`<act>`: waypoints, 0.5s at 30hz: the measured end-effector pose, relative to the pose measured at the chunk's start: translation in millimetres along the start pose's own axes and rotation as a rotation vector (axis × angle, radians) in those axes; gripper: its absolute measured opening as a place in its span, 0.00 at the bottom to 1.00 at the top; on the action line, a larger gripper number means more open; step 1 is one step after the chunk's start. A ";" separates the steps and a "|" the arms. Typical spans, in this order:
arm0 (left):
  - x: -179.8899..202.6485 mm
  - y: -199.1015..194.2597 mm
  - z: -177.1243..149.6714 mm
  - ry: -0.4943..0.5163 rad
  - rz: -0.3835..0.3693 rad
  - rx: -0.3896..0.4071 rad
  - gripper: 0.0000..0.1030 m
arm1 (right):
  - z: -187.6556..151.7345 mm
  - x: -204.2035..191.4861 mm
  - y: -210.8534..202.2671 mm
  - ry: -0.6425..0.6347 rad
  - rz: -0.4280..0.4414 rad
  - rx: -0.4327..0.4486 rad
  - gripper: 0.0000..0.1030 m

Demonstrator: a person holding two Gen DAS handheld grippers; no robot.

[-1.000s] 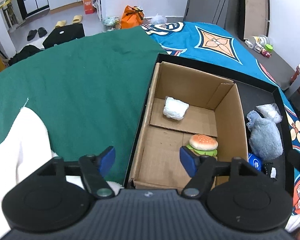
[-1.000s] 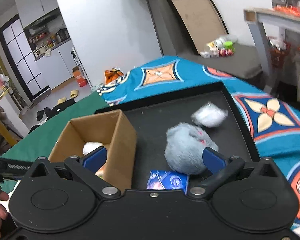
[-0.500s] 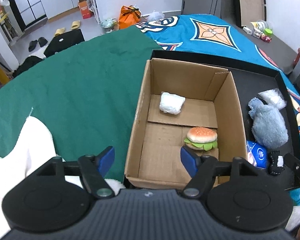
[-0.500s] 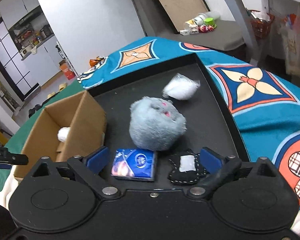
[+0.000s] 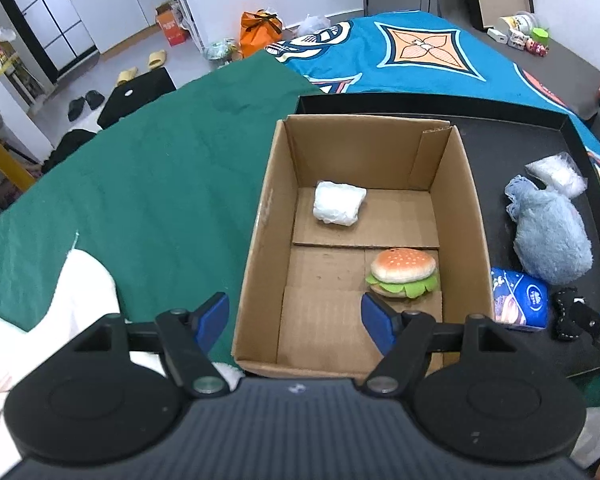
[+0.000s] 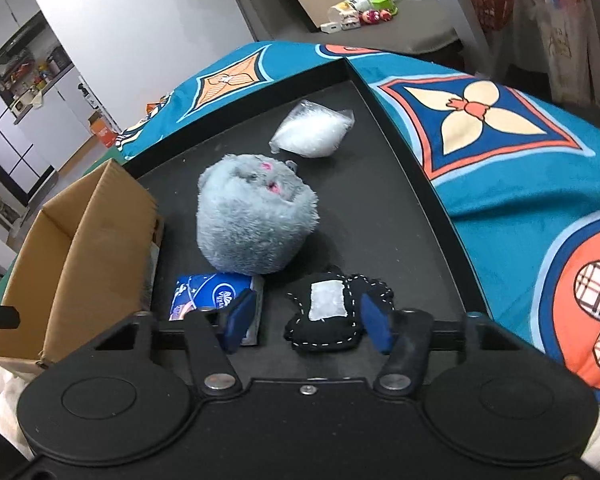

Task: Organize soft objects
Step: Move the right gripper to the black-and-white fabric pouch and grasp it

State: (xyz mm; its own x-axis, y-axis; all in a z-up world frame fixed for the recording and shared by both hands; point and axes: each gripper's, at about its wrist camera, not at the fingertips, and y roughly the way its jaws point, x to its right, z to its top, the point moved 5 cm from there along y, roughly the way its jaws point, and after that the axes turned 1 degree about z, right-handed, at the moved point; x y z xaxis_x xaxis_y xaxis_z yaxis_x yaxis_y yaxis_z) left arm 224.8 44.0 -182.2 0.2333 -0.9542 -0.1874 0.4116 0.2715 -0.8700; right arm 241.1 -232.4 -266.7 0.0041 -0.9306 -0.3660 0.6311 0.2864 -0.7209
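Cardboard box (image 5: 364, 240) fills the middle of the left wrist view, open at the top and standing in the left part of a black tray (image 5: 512, 152). Inside it lie a white wrapped bundle (image 5: 339, 208) near the far wall and a plush hamburger (image 5: 403, 273) near the right wall, well apart from each other. The left tongs (image 5: 294, 317) are spread wide and hold nothing; the left blue pad sits over the green cloth (image 5: 148, 184) outside the box, the right pad over the box floor just beside the hamburger, whether touching it cannot be told. Right of the box on the tray are a grey plush toy (image 5: 548, 236), a clear bag of white filling (image 5: 556, 173) beyond it, a blue tissue pack (image 5: 518, 300) touching the box wall, and a small black stitched plush (image 5: 566, 312). From the right wrist view, the right tongs (image 6: 307, 322) are partly open and straddle the black stitched plush (image 6: 332, 312), which lies flat on the tray (image 6: 400, 208) with a white patch facing up. The right pad is at the plush's edge; the left pad is clear of it and overlaps the tissue pack (image 6: 208, 296). The grey plush toy (image 6: 256, 216) sits just beyond, touching the tissue pack, with the bag of filling (image 6: 312, 132) farther back and the box (image 6: 76, 256) at the left.
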 end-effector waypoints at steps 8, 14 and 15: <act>3.3 9.4 2.1 0.004 0.025 -0.030 0.69 | 2.2 1.6 10.4 -0.001 0.005 -0.003 0.38; 6.8 16.3 3.1 0.019 0.035 -0.048 0.69 | -1.4 -3.0 19.0 -0.065 -0.034 -0.022 0.39; 6.8 17.5 3.2 0.019 0.036 -0.050 0.69 | -2.5 -4.9 19.9 -0.084 -0.045 -0.023 0.39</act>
State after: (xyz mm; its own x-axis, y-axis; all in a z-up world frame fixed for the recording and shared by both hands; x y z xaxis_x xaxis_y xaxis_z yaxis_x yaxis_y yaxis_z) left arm 236.5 42.7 -197.3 0.2303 -0.9464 -0.2266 0.3584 0.2990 -0.8844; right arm 251.7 -221.7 -280.7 0.0418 -0.9581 -0.2834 0.6140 0.2484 -0.7492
